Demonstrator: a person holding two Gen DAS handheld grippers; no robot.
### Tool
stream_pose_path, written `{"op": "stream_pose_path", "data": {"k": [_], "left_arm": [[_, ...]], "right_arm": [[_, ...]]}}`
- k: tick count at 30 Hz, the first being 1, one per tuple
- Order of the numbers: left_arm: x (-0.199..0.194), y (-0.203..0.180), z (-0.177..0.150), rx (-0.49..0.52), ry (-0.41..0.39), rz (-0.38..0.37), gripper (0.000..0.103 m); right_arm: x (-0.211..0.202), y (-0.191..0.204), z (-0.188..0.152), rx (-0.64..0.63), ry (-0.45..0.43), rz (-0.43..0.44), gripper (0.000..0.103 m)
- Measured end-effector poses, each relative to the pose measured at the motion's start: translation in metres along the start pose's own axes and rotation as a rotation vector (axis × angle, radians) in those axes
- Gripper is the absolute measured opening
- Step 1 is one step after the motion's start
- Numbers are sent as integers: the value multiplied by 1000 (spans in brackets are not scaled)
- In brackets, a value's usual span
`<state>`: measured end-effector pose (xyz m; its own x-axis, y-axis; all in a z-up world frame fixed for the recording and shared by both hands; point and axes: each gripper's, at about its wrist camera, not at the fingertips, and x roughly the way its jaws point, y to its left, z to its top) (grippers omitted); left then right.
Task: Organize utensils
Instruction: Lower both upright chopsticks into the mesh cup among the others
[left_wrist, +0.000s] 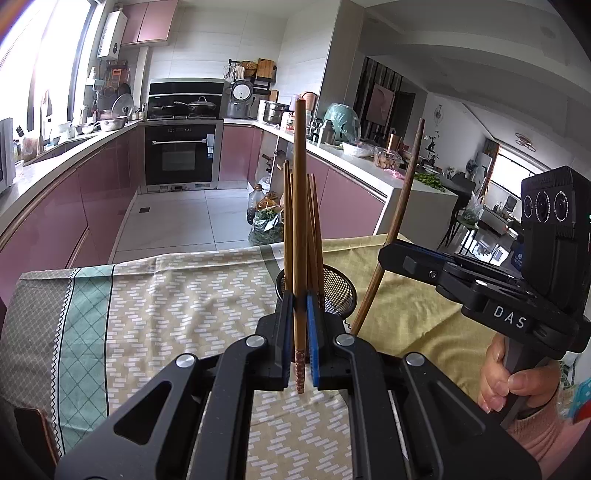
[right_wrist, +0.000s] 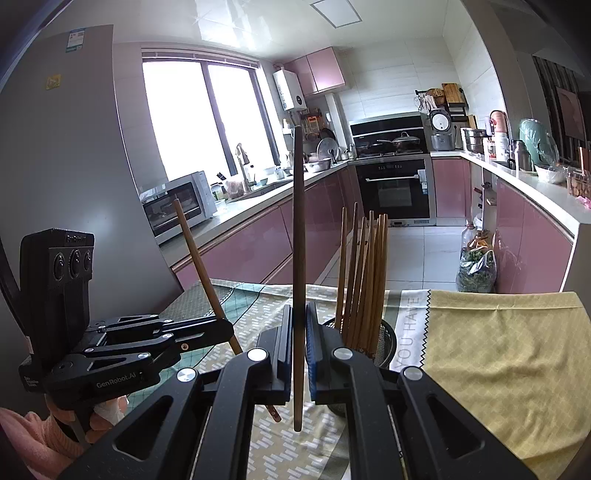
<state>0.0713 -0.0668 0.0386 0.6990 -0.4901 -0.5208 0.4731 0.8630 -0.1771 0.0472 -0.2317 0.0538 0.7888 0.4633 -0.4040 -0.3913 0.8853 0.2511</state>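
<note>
In the left wrist view my left gripper (left_wrist: 300, 297) is shut on a light wooden chopstick (left_wrist: 300, 206) that stands upright between the blue pads. Just behind it a black mesh holder (left_wrist: 336, 291) holds several chopsticks (left_wrist: 287, 221). To the right, my right gripper (left_wrist: 388, 254) grips a darker chopstick (left_wrist: 404, 206), which leans. In the right wrist view my right gripper (right_wrist: 298, 312) is shut on that dark chopstick (right_wrist: 298, 221), held upright. The mesh holder (right_wrist: 388, 339) with several chopsticks (right_wrist: 365, 280) stands just right of it. My left gripper (right_wrist: 225, 326) with its light chopstick (right_wrist: 197, 254) is at the left.
A patterned tablecloth (left_wrist: 166, 295) and a yellow cloth (right_wrist: 498, 350) cover the table. Past the table's far edge are the tiled floor, pink cabinets (left_wrist: 92, 199), an oven (left_wrist: 180, 155) and a bag of greens (right_wrist: 476, 273). A grey fridge (right_wrist: 74, 166) stands at the left.
</note>
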Motion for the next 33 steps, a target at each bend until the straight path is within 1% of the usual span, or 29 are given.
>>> {"op": "stream_pose_path", "data": {"k": [8,26,33], "left_arm": [[-4,-1,9,3,-23,-6,8],[-18,-18,31,37,-88,-24,8],[-24,-19,42,38,-115,-25,8]], "right_arm": [[-1,-3,8,-3,-16,3,6],[-2,-7,25,-18,-56,-5,6],[-5,-7,33,-29,-77,-11,6]]}}
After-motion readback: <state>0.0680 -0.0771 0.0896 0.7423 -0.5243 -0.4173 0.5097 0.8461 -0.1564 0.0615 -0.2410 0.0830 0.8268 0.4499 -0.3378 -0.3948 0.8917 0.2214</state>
